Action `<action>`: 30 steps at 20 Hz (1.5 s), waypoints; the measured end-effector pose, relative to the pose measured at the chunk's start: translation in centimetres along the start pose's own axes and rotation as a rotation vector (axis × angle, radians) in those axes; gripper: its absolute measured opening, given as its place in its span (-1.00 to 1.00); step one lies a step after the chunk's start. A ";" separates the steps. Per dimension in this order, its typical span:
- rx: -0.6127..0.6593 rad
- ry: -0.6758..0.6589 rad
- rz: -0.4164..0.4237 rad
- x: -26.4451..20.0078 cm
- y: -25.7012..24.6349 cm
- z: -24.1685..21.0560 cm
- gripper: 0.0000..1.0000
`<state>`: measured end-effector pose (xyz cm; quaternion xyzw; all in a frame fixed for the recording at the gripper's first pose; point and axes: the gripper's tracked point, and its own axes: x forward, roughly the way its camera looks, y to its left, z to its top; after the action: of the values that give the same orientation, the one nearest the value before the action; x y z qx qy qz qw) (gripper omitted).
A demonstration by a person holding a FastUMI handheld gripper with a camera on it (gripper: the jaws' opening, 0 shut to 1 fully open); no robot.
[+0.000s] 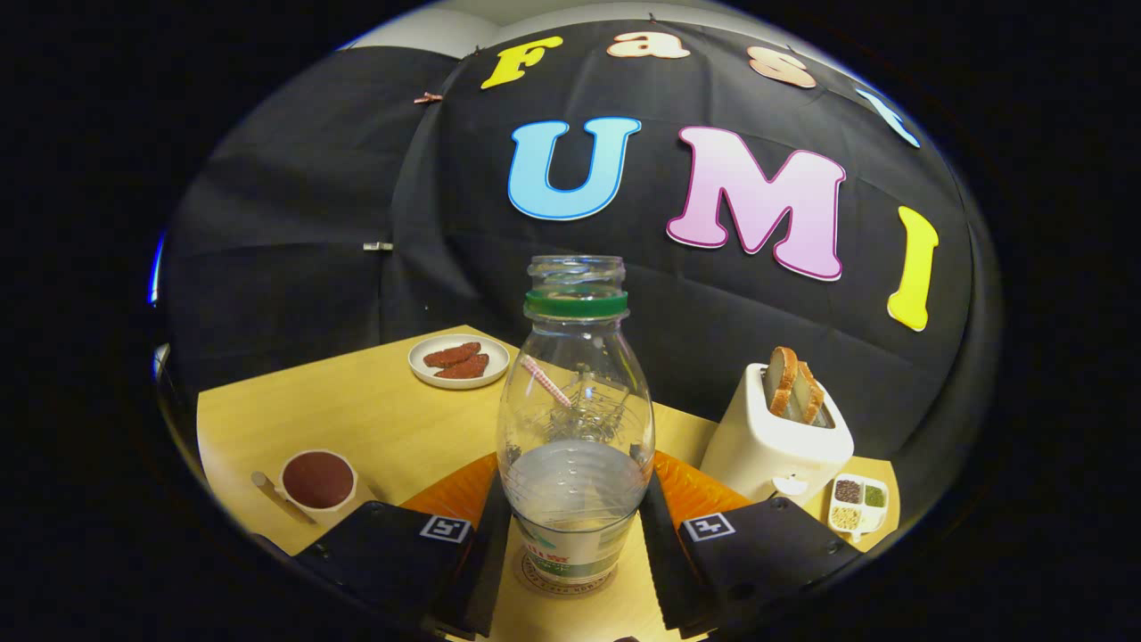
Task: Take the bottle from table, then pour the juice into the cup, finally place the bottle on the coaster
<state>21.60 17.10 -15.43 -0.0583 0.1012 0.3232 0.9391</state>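
A clear, uncapped bottle (575, 419) with a green neck ring stands upright between my fingers. A little pale liquid sits in its lower part. Its base rests on a round coaster (537, 578) on the wooden table (383, 419). My gripper (573, 544) holds the bottle low down, with the left finger (488, 544) and the right finger (658, 544) against its sides. Seen through the bottle, a glass cup (593, 406) with a pink striped straw (545, 382) stands just beyond it.
Beyond and to the left lies a white plate (459, 361) with red-brown pieces. A small white bowl (318, 480) of dark sauce sits close on the left. On the right stand a white toaster (777, 437) holding bread slices and a small divided dish (857, 504) of grains.
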 end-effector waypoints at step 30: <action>0.041 0.017 -0.055 0.3 -0.2 -4.9 0.85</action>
<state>21.22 16.25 -20.30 -0.0444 0.1143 0.2945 0.9478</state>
